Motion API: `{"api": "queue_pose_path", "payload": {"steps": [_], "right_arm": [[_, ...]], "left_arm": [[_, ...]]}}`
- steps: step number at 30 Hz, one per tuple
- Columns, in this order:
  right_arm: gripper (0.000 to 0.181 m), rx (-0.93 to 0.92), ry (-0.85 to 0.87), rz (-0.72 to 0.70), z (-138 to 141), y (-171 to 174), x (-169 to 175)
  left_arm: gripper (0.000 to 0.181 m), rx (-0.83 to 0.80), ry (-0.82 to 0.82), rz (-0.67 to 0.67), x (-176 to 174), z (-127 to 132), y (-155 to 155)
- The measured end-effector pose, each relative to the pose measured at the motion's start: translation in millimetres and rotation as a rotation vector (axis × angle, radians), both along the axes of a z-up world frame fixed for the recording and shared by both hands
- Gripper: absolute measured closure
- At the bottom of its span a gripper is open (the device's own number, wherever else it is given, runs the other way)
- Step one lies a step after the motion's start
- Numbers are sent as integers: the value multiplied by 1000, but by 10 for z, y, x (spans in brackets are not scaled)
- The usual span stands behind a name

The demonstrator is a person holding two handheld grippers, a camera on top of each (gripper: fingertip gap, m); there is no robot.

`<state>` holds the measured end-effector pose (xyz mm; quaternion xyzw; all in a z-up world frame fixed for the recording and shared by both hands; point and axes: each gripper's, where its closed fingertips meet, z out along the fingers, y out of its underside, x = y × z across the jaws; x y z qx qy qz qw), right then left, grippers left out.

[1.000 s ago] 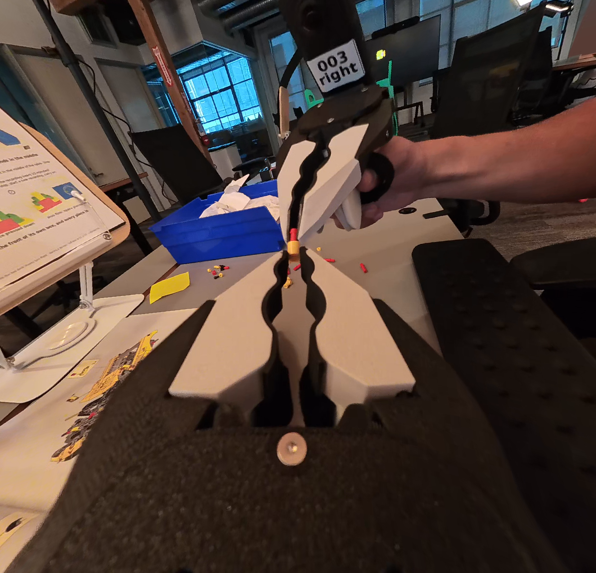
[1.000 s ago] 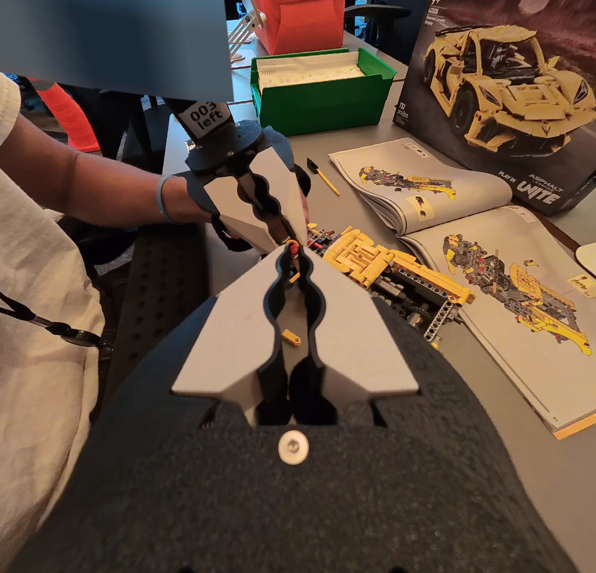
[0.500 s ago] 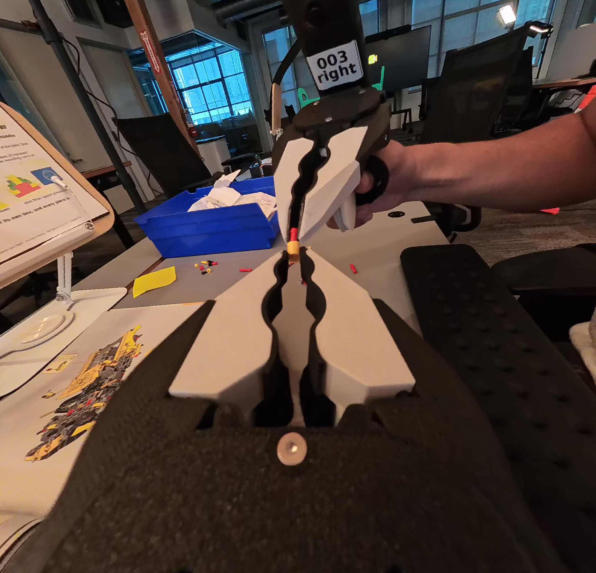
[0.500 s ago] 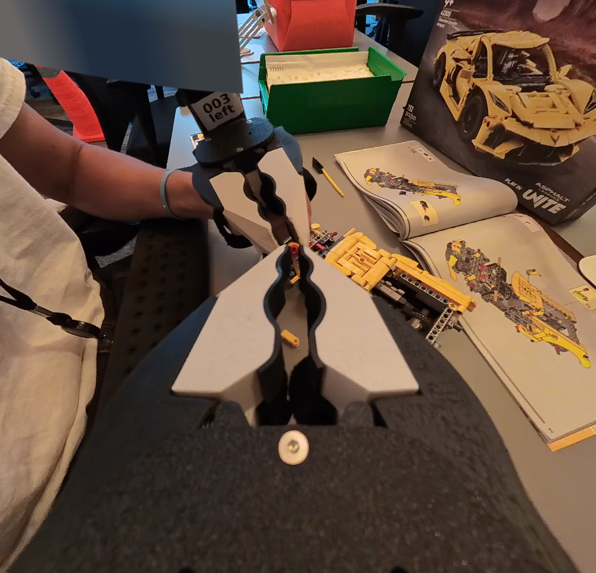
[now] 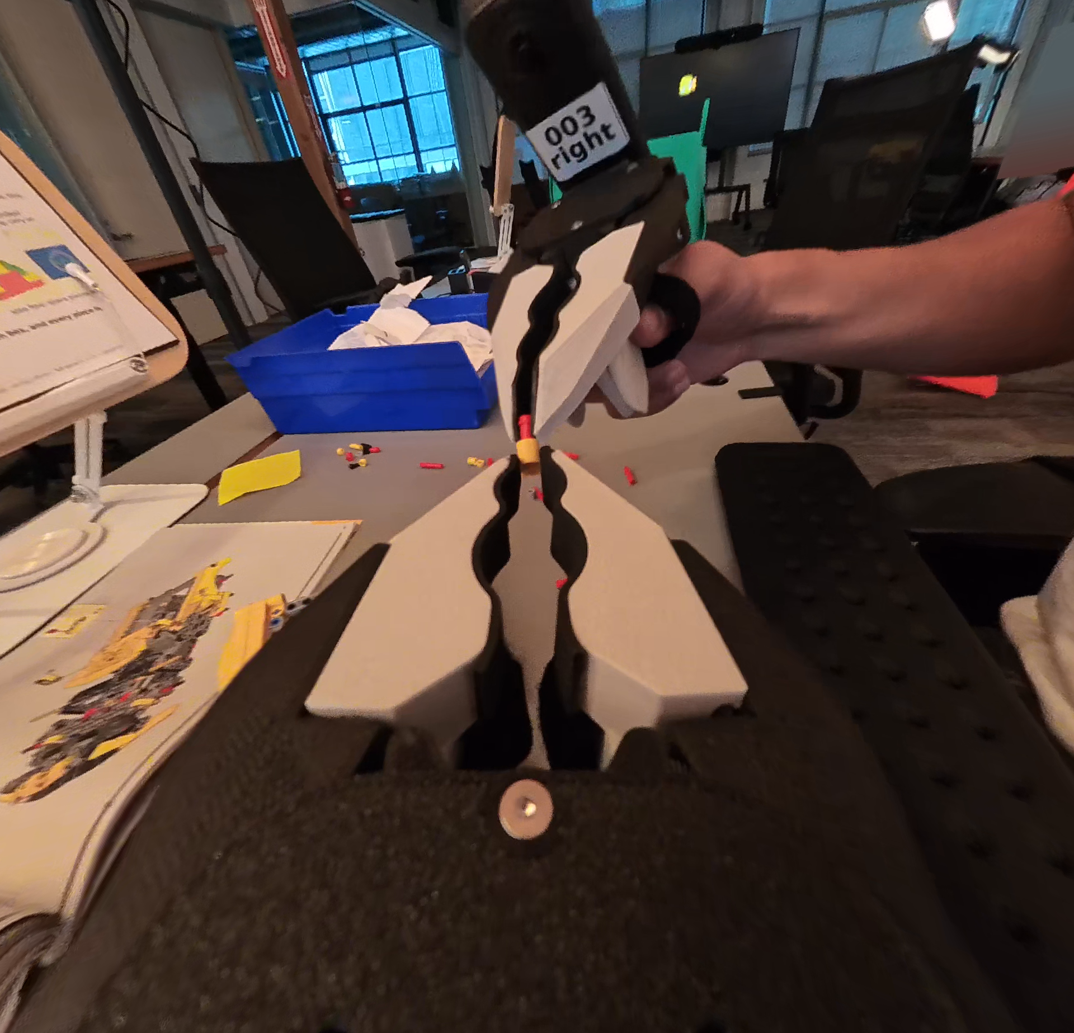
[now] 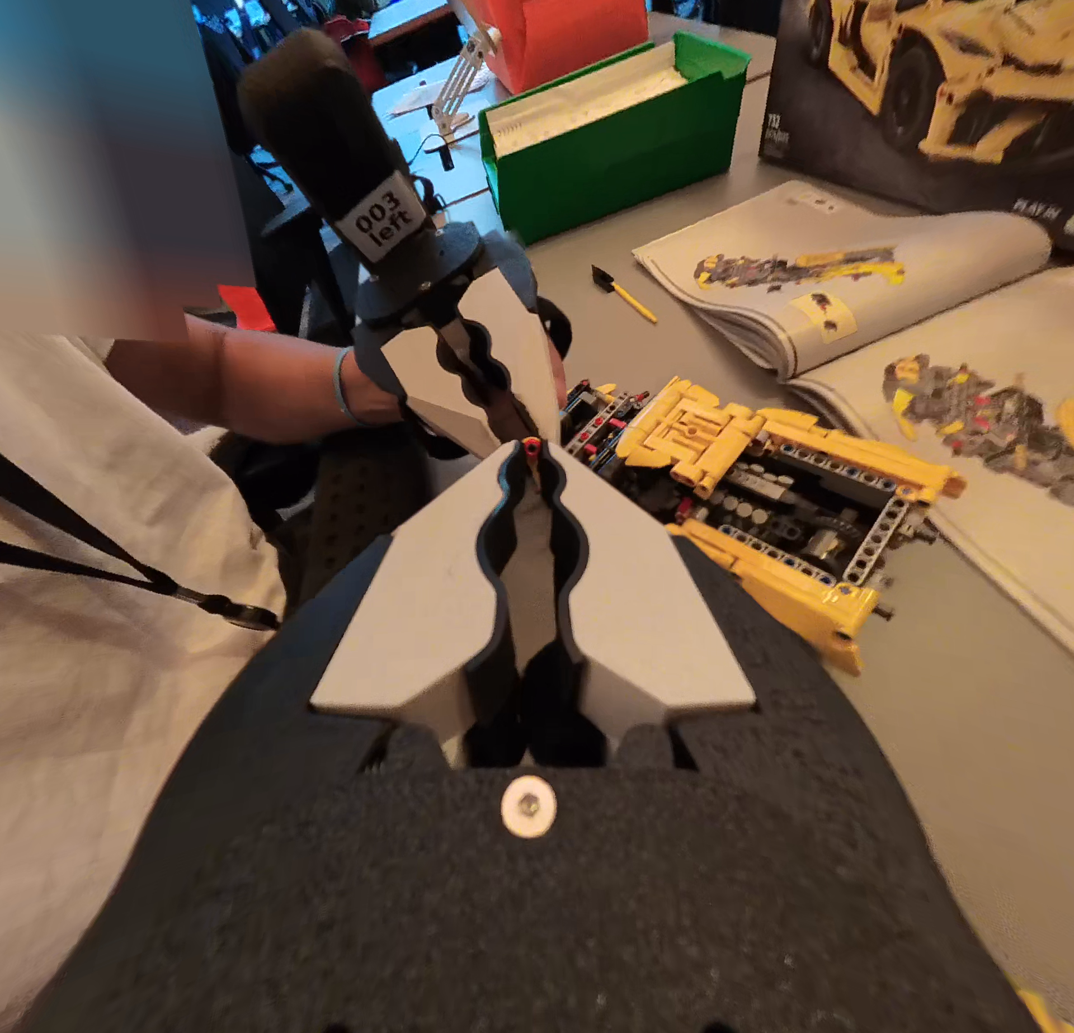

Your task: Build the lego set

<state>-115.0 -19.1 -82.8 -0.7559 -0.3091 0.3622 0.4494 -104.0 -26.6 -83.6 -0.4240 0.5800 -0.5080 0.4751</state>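
Observation:
In the left wrist view my left gripper [image 5: 527, 466] is shut on a small yellow lego piece [image 5: 527, 454], held above the table. My right gripper [image 5: 526, 433] comes down from above, shut on a red pin [image 5: 525, 424] whose end meets the yellow piece. In the right wrist view the right gripper [image 6: 532, 450] pinches the red pin [image 6: 530, 446] tip to tip with the left gripper [image 6: 523, 424]. The half-built yellow car [image 6: 726, 482] lies on the table just right of the tips.
A blue bin [image 5: 372, 377] with crumpled bags, loose small pieces [image 5: 360, 456] and a yellow slip [image 5: 261, 473] lie ahead. The open manual [image 6: 872, 284], a green bin [image 6: 610, 151], the set's box [image 6: 930, 75] and a yellow-handled tool [image 6: 625, 302] stand right. A black pad [image 5: 842, 598] borders the table. My two grippers' fingertips are within a few centimetres of each other.
Both grippers stay shut and tip to tip on the pin and yellow piece. The pair has tilted and shifted, so more of the car shows in the right wrist view.

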Motion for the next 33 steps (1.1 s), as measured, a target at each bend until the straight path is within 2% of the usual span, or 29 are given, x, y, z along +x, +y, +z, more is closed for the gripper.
{"api": "queue_pose_path", "payload": {"steps": [2,5,8,14,15,16,18,20,25,33], "right_arm": [[177,-73,33,10,27,-30,2],[177,-46,-83,-6,-10,-40,28],[177,-82,-27,14,58,-90,28],[177,-68,-44,-39,84,-91,210],[177,-75,-120,-55,-29,-103,317],[177,-92,-263,-64,-256,-137,472],[177,-183,-596,-47,-833,-324,856],[177,-266,-748,8,-1178,-567,1030],[177,-288,-835,16,-1431,-761,1144],[177,-304,-826,10,-1516,-804,1159]], "left_arm": [[175,-62,-8,-37,1,24,-32],[175,-81,4,-44,25,-7,-47],[175,-128,-27,-80,22,55,-101],[175,-42,10,-29,45,-27,-47],[175,-35,16,-8,40,-36,-4],[175,-32,16,16,36,-33,46],[174,-34,22,35,30,-38,101],[175,-33,24,40,32,-49,110],[174,-11,41,39,58,-88,78],[175,-11,43,41,58,-95,90]]}}
